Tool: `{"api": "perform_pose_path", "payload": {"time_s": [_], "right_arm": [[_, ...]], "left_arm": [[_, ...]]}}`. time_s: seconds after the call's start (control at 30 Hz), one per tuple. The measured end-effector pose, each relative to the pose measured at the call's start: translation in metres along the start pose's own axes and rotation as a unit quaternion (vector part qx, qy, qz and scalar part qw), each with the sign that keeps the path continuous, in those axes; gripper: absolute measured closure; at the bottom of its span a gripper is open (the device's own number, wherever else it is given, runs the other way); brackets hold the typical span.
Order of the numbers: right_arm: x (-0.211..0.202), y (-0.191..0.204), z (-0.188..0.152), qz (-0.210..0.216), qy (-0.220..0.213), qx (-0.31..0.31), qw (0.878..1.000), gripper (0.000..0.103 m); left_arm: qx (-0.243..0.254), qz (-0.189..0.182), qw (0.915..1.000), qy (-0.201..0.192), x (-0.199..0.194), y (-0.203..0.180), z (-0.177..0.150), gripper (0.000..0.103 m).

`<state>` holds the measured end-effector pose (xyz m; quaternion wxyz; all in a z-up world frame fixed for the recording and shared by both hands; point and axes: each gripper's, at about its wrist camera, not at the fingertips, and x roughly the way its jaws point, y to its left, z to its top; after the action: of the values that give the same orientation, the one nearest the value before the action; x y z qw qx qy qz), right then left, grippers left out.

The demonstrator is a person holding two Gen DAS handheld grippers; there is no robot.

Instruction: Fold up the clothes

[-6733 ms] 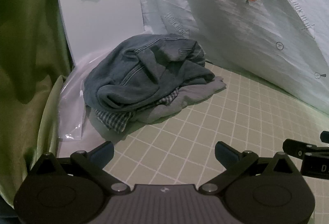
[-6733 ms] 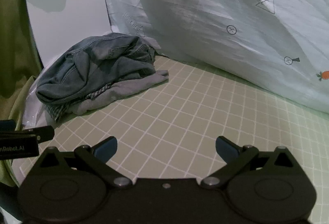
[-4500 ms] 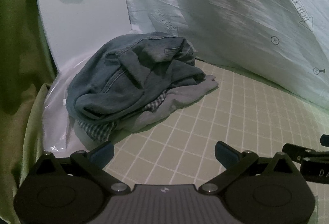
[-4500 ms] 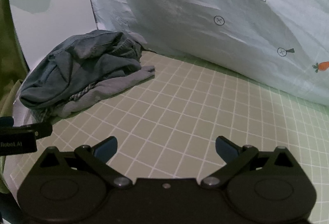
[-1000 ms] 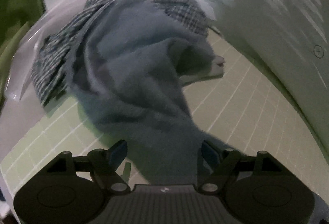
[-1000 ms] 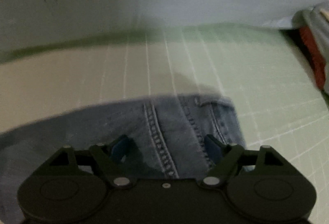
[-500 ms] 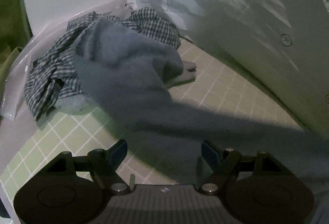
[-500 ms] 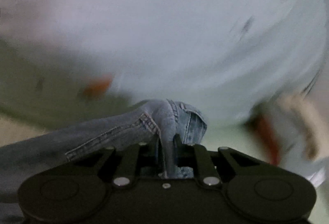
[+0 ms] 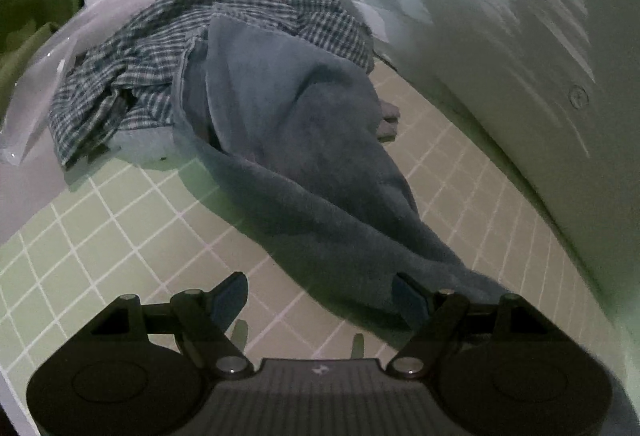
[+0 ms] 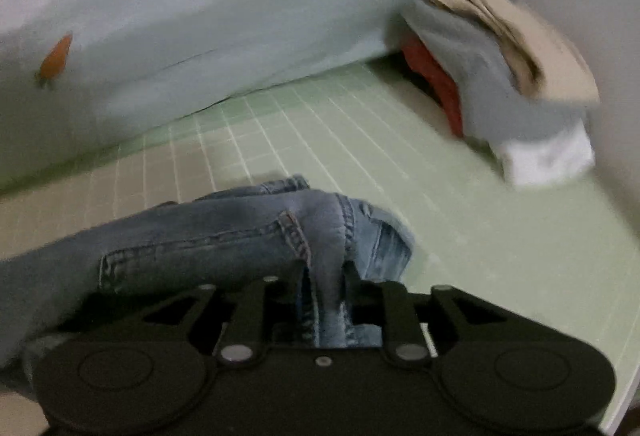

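Observation:
My right gripper [image 10: 323, 278] is shut on the waistband of blue denim jeans [image 10: 224, 236], which trail left over the green grid mat [image 10: 460, 228]. In the left wrist view, a grey-blue cloth [image 9: 304, 156] stretches from the clothes pile toward the lower right, passing by the right finger of my left gripper [image 9: 320, 296]. The left gripper is open and holds nothing. A checked shirt [image 9: 152, 60] lies crumpled at the pile's back left.
A pale sheet with carrot prints [image 9: 500, 16] hangs along the mat's far side. A folded stack of beige, grey, red and white clothes [image 10: 516, 84] sits at the far right. Clear plastic [image 9: 36, 84] lies beside the pile at left.
The right gripper, shut on the jeans, has swung right so the folded stack shows. The left gripper stayed open; the cloth now drapes lower across the mat.

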<state>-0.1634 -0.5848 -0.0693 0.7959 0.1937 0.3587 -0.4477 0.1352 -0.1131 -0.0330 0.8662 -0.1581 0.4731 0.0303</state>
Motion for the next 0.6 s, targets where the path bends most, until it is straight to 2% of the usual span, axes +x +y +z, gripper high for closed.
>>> {"api": "perform_pose_path", "payload": {"time_s": [0.07, 0.13, 0.2, 0.3, 0.37, 0.43, 0.5, 0.57, 0.6], "right_arm": [[-0.013, -0.005, 0.0, 0.004, -0.008, 0.026, 1.0, 0.066], [-0.021, -0.007, 0.009, 0.027, -0.016, 0.062, 0.998, 0.062], [-0.027, -0.007, 0.021, 0.052, -0.025, 0.1, 0.993, 0.044], [-0.016, 0.009, 0.042, 0.081, -0.012, 0.138, 0.987, 0.027], [-0.001, 0.023, 0.05, 0.094, 0.014, 0.154, 0.983, 0.025], [0.017, 0.034, 0.055, 0.086, 0.055, 0.172, 0.98, 0.023], [0.034, 0.042, 0.054, 0.076, 0.092, 0.201, 0.972, 0.021], [0.043, 0.047, 0.057, 0.072, 0.101, 0.211, 0.969, 0.021], [0.048, 0.049, 0.058, 0.071, 0.105, 0.215, 0.968, 0.03]], "left_arm": [[-0.012, 0.005, 0.9999, 0.002, 0.006, 0.002, 0.006, 0.022], [-0.032, 0.007, 0.9994, 0.0, 0.012, 0.007, 0.014, 0.022], [-0.055, 0.011, 0.9984, -0.007, 0.018, 0.013, 0.025, 0.022], [-0.074, 0.03, 0.9967, -0.015, 0.028, 0.022, 0.038, 0.022], [-0.088, 0.046, 0.995, -0.012, 0.037, 0.03, 0.045, 0.022], [-0.109, 0.056, 0.9924, -0.006, 0.047, 0.041, 0.049, 0.022], [-0.133, 0.05, 0.9898, 0.004, 0.057, 0.049, 0.051, 0.023], [-0.154, 0.033, 0.9875, 0.016, 0.066, 0.055, 0.053, 0.034], [-0.164, 0.017, 0.9861, 0.02, 0.07, 0.056, 0.054, 0.051]]}}
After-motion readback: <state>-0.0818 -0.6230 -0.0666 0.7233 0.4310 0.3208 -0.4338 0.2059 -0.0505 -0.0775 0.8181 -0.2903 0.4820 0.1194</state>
